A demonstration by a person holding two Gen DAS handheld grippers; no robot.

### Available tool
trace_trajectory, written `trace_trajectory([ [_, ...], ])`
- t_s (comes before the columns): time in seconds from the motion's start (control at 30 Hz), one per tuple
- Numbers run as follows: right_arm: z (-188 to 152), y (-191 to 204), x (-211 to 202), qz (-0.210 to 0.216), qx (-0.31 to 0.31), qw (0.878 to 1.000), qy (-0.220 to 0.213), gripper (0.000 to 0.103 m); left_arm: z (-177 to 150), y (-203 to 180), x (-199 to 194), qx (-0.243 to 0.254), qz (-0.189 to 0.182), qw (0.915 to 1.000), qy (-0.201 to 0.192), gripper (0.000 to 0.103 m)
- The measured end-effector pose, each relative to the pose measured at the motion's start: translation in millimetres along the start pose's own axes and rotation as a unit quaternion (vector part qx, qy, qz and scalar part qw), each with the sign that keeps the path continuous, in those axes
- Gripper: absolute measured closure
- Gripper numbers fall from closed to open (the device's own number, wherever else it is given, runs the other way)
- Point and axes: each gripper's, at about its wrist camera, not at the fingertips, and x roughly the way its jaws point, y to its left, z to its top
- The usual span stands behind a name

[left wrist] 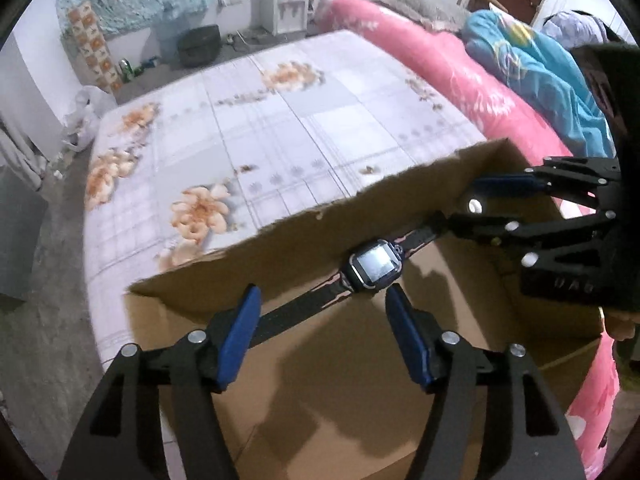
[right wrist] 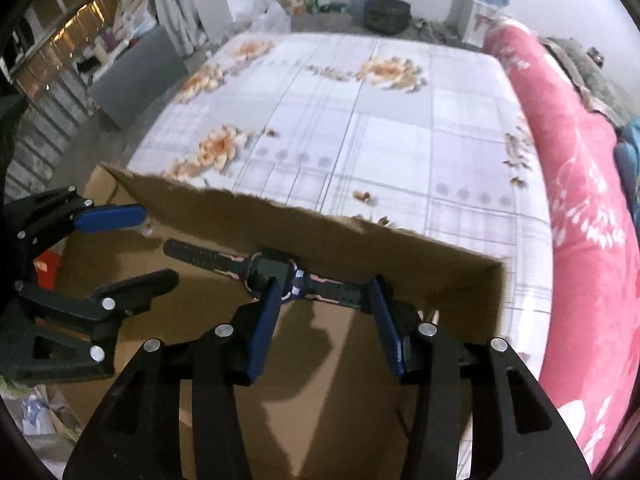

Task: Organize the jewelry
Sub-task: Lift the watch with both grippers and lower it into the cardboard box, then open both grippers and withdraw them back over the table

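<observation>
your left tongs (left wrist: pixel 320 336) and right tongs (right wrist: pixel 324 320) gape, smartwatch (left wrist: pixel 370 266) loose between them over the cardboard box (left wrist: pixel 360 380) on the bed (left wrist: pixel 280 120).

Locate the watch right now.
In both wrist views the watch lies stretched out inside the cardboard box, along its far wall, between the open left tongs and right tongs.

**Two wrist views over one box**

Each fisheye camera looks steeply down along its own jaws, close above the box (left wrist: pixel 360 360). The left view faces it from the left side, the right view from the right. Both share the box, the watch (left wrist: pixel 370 266) and the bed (right wrist: pixel 360 128) beyond.
</observation>
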Motion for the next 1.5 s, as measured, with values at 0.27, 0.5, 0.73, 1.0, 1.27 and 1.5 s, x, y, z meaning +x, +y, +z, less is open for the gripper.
trace_trajectory([
  [0.27,-60.3,14.2,-94.8,-0.009,0.010,0.991,-0.131,0.028,-54.4,2.0,-95.2,0.000,-0.071,0.9942,-0.081,0.028],
  [0.5,-167.4,46.7,-153.2,-0.004,0.042,0.976,-0.214,0.008,-148.5,-0.7,-154.1,0.019,-0.116,0.9848,-0.128,0.016],
  [0.73,-241.8,82.5,-114.6,-0.029,0.115,0.974,-0.193,0.008,-228.3,-11.8,-118.8,-0.001,-0.108,0.9901,-0.090,0.012],
  [1.0,-267.6,113.6,-66.5,-0.083,0.160,0.972,-0.150,0.008,-277.1,-29.2,-21.6,-0.008,-0.002,1.0000,-0.005,0.012],
  [1.27,-274.8,138.7,-69.7,-0.172,0.124,0.960,-0.182,0.008,-281.1,-48.3,-11.8,0.023,0.031,0.9989,-0.025,0.006],
  [1.5,-283.3,141.2,-86.8,-0.224,0.121,0.934,-0.250,0.008,-284.6,-47.5,-11.7,0.025,0.036,0.9986,-0.031,0.004],
])
